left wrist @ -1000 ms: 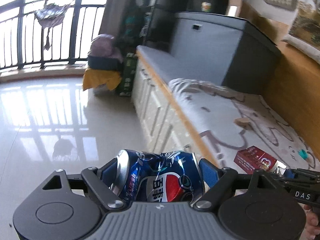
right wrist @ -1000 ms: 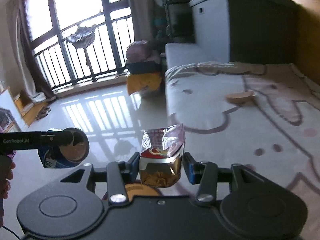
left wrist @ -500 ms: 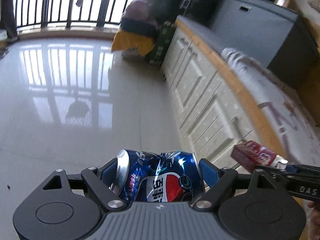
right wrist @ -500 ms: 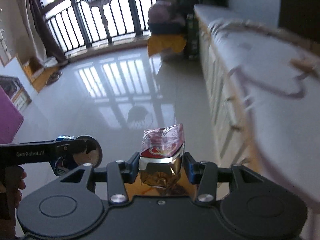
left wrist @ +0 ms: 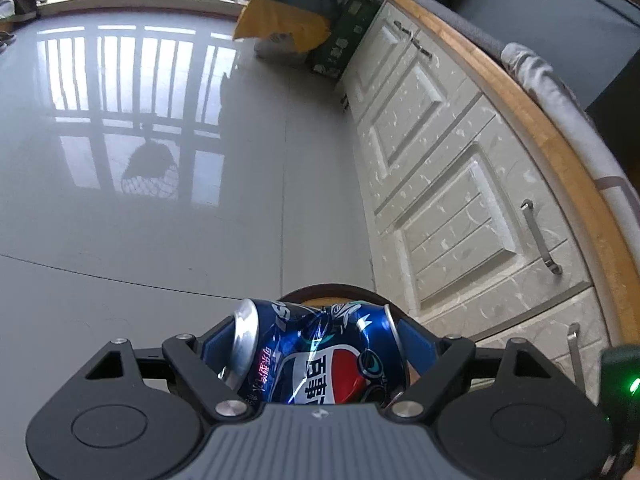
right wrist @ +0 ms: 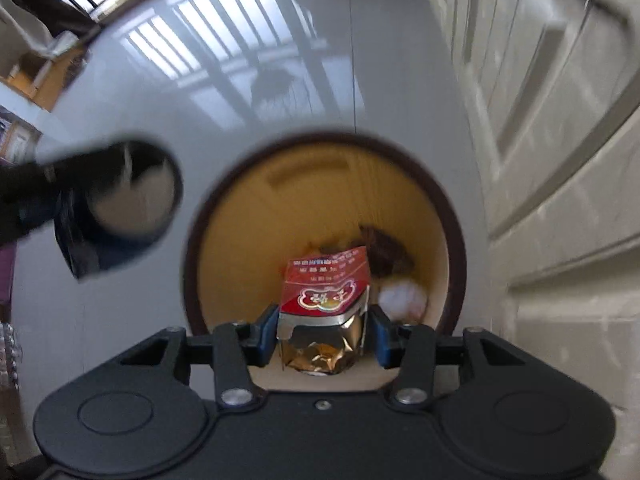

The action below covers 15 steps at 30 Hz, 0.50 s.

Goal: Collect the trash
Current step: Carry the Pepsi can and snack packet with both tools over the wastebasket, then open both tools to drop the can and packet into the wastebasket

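Right gripper [right wrist: 325, 334] pinching snack packet [right wrist: 324, 300] over bin [right wrist: 192, 240]: centre, then release. Left gripper [left wrist: 318, 354] pinching can [left wrist: 320, 356]; follow.

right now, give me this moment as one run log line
left gripper: shut on crushed can | right gripper: shut on snack packet, over open bin | bin: holds trash already
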Tool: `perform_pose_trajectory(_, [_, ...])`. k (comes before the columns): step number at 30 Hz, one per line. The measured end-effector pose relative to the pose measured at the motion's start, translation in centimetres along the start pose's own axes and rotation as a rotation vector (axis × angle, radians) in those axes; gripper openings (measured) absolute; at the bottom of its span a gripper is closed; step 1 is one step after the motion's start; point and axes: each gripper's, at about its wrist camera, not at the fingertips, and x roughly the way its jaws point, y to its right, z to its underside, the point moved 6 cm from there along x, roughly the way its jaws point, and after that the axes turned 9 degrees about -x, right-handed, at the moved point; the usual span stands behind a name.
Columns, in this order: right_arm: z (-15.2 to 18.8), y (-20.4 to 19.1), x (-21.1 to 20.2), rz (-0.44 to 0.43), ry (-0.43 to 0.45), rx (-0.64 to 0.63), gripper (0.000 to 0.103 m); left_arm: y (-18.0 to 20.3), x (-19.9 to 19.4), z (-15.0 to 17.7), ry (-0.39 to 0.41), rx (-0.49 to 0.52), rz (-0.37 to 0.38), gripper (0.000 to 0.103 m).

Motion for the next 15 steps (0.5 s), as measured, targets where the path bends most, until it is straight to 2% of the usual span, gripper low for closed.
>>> perform_pose_trajectory(3, [0.8, 0.0, 1.7, -0.038, -0.06, 0.002, 0.048, 0.7, 2.3, 0.3, -0.03, -0.003, 0.021, 0.085])
perform_pose_trajectory(8, [1.9, 0.1, 3.9, -0.049, -0.143, -0.037, 0.049, 1.9, 6.8, 1.3, -0.094, 0.016, 0.042, 0.085])
perform_pose_trajectory(15, [1.5, 0.0, 5.1, -0.122, -0.18, -0.028, 0.051, 2.0, 11.7, 2.7, -0.15, 0.034, 0.032, 0.085])
